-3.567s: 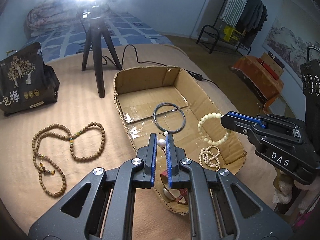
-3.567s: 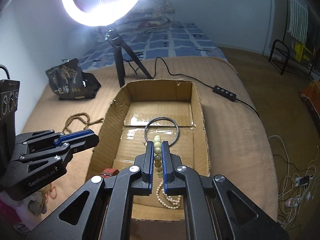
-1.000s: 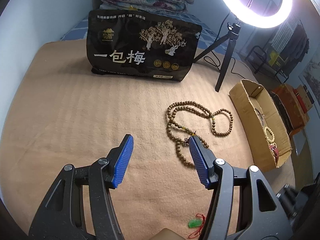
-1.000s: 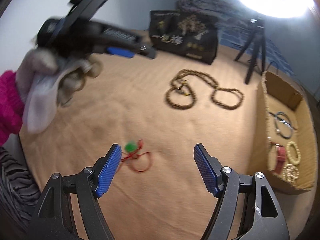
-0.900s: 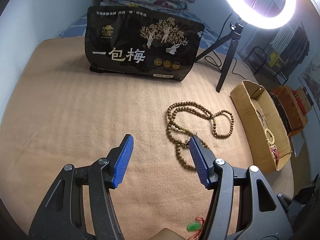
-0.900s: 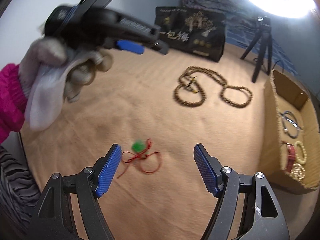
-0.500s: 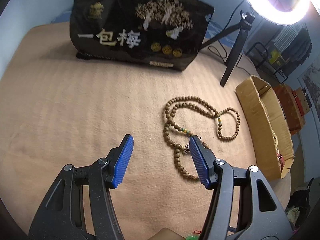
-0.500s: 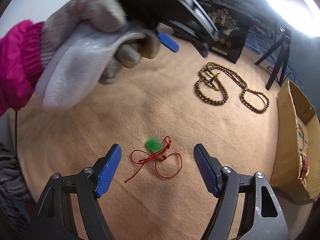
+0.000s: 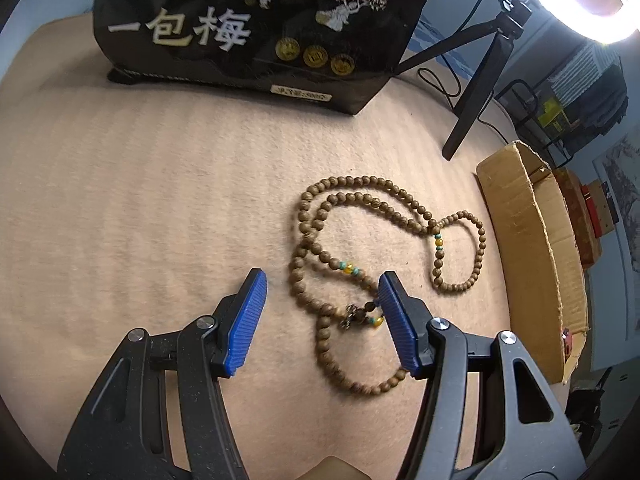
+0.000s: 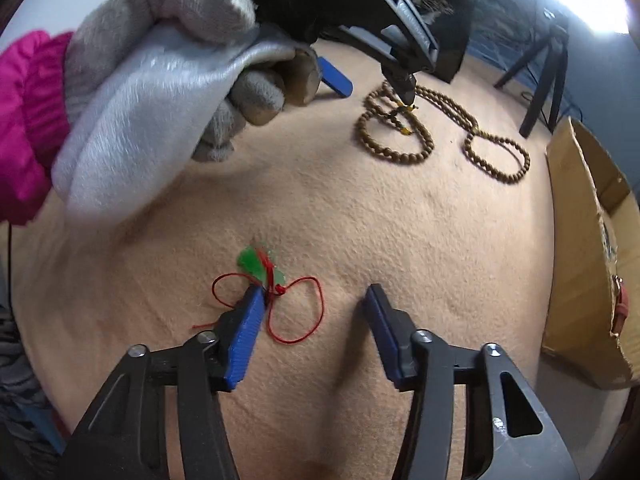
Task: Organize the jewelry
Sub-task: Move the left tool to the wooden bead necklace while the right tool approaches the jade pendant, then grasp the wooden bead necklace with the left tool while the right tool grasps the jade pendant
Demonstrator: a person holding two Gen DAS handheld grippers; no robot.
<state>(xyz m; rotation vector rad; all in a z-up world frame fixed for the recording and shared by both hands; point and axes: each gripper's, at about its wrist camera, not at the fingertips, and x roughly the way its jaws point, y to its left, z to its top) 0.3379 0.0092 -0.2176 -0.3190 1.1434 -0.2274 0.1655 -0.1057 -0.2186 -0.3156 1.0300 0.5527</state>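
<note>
The left gripper [image 9: 320,316] stands released over the brown wooden bead necklace [image 9: 362,240]; the right gripper [image 10: 314,328], jaws just closing, is not yet clenched on the green pendant with red cord [image 10: 260,266].

Bead necklace [image 9: 372,264] lies on the blanket [image 9: 160,208], box [image 9: 532,256] right, bag [image 9: 256,24] behind.

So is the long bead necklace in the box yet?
No. The necklace lies spread on the blanket, beside the box, untouched.

Two claw-mounted fisheyes, steeply down and close over the tan blanket [image 9: 160,200], both on the wooden bead necklace [image 9: 360,240].
</note>
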